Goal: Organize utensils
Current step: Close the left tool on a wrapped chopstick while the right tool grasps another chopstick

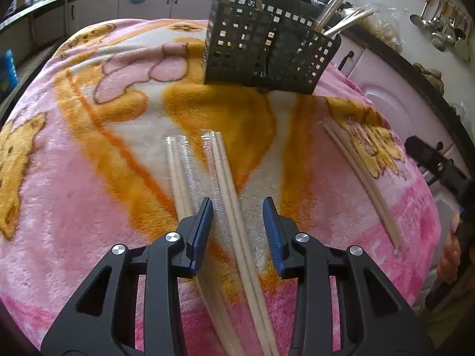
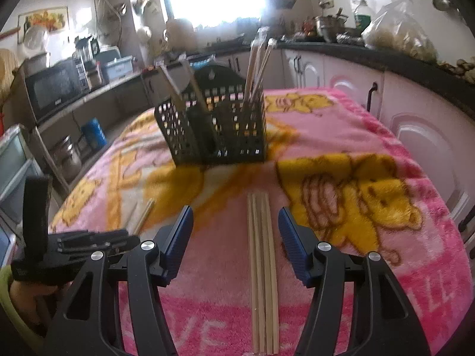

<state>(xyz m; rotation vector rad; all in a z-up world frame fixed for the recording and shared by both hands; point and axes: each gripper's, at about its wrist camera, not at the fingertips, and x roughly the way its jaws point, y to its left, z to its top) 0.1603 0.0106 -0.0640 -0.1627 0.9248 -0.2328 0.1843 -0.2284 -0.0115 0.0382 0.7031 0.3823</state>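
The left gripper (image 1: pixel 238 225), black with blue finger pads, is held spread wide just above the fluffy pink and orange cartoon-print blanket (image 1: pixel 89 154), nothing pinched. A pair of pale wooden chopsticks in a clear plastic sleeve (image 1: pixel 230 195) is lined up between its pads, and a second sleeved pair (image 1: pixel 178 175) is laid just to the left.

The right gripper (image 2: pixel 236 231) is spread open too, with a loose bunch of bare wooden chopsticks (image 2: pixel 262 255) lying flat between its fingers, closer to the right pad.

Further back, the black perforated plastic utensil caddy (image 1: pixel 267 50) is stood upright on the blanket, with wrapped chopsticks and metal utensils stuck in its compartments. Which compartment holds what can't really be made out.
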